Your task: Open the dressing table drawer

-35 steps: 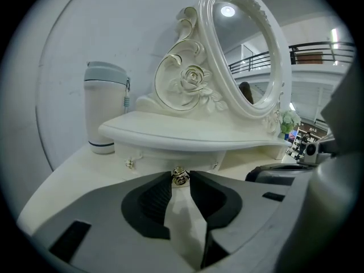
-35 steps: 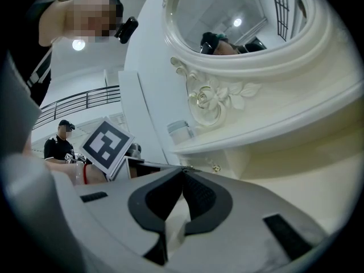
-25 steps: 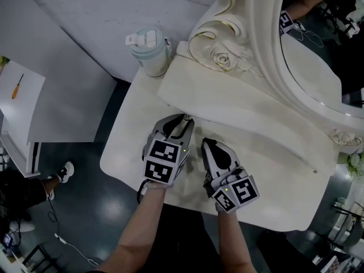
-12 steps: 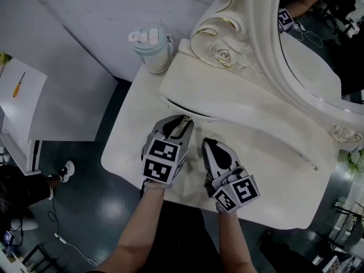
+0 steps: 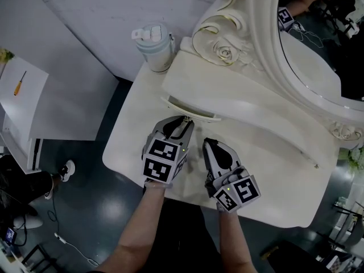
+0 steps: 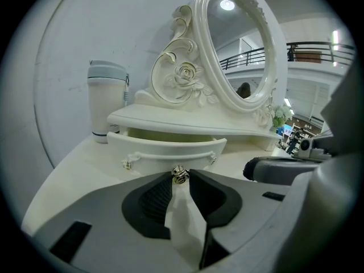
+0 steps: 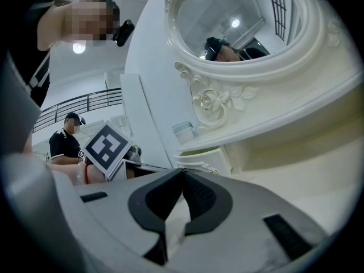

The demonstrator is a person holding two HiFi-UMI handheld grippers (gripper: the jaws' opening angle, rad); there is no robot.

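Down onto a dark glossy floor (image 5: 74,209) and a pale wall (image 5: 102,4), with a cream dressing table (image 5: 133,141) pushed up against it. At the back, an oval mirror (image 5: 318,56) in a heavy scrolled frame, with a carved rose (image 5: 226,53) at its foot. At the table's far left corner, a tumbler (image 5: 154,47) with a pale blue lid, standing upright just beside the raised shelf (image 5: 256,107). Off to the left and well apart, a white side table (image 5: 20,112) with an orange-handled screwdriver (image 5: 19,85) lying on top. Now to the action, under the left end of that shelf: the curved drawer (image 6: 165,150), already partly out, a strip of its inside showing between the front and the shelf above. Left gripper (image 5: 183,120) right up at the drawer front, tilted downward, pinching the small metal knob (image 6: 180,174) at the very tips of the jaws, ribbed pads pressed in from both sides. Right gripper (image 5: 206,143) just beside it on the right, low over the bare table top and nearly level. Jaws there pressed together tip to tip, nothing caught between them, aimed past the drawer towards the shelf and the mirror frame. Marker cubes on both grippers facing up, forearms coming in from the bottom edge, close together and almost parallel.
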